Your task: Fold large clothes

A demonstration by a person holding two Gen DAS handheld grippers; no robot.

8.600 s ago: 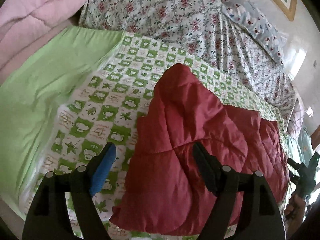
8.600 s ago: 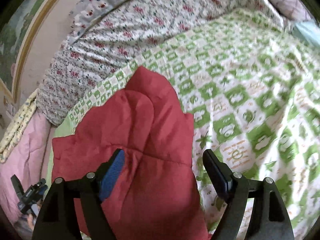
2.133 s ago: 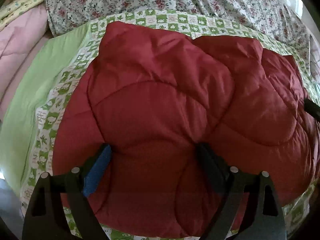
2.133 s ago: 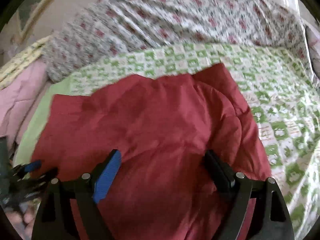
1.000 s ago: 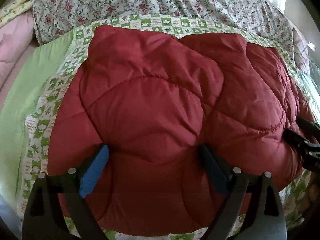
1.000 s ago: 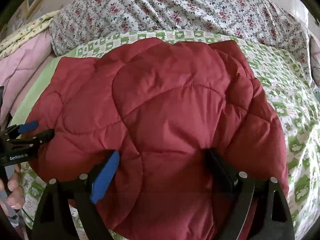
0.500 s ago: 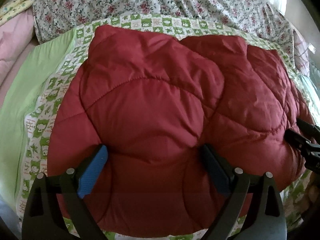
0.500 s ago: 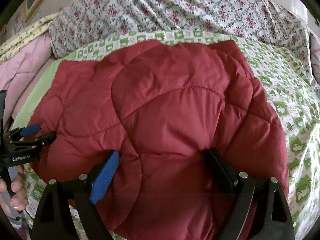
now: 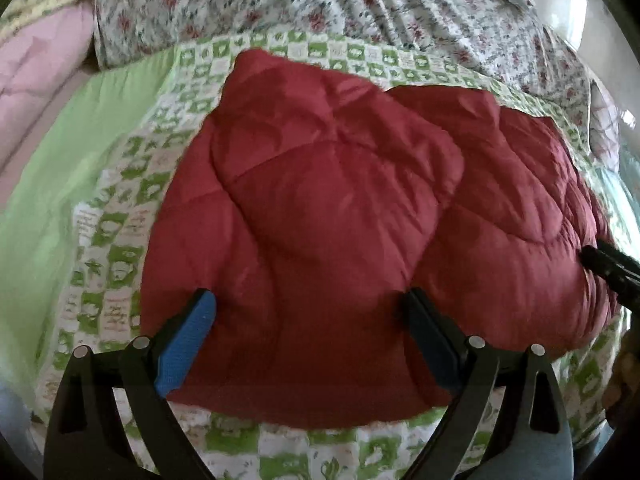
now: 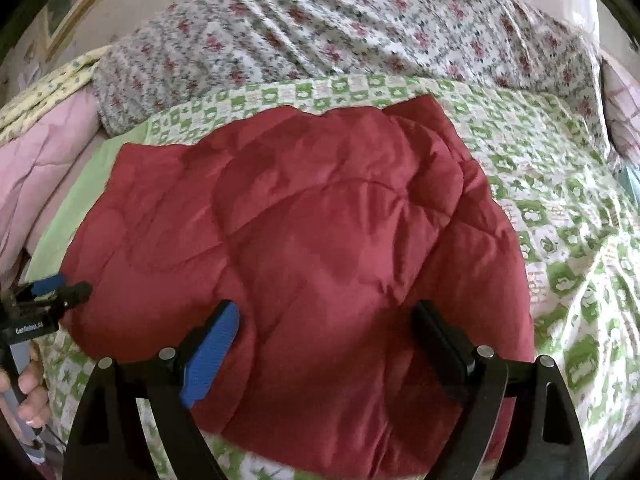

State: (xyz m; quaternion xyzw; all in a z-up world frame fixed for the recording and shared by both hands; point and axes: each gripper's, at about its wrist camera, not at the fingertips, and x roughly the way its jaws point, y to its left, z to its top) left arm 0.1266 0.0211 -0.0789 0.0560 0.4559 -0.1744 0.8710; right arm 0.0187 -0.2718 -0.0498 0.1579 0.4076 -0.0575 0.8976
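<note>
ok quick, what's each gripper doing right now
left gripper: open, holding nothing, over the red quilted puffer jacket.
right gripper: open, holding nothing, over the same jacket.

A dark red quilted jacket [image 9: 340, 208] lies on a green-and-white checked sheet [image 10: 560, 208]. Behind is a white quilt [image 10: 340, 28] with red flowers. A pink blanket [image 9: 36, 68] sits left.

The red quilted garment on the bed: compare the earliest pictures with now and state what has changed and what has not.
The red quilted garment earlier lay as a narrower heap with a raised peak; now it lies spread wide and flatter across the green patterned sheet. The left gripper and the right gripper were open above it then and are open now, holding nothing. The floral bedding and the pink quilt are unchanged.
</note>
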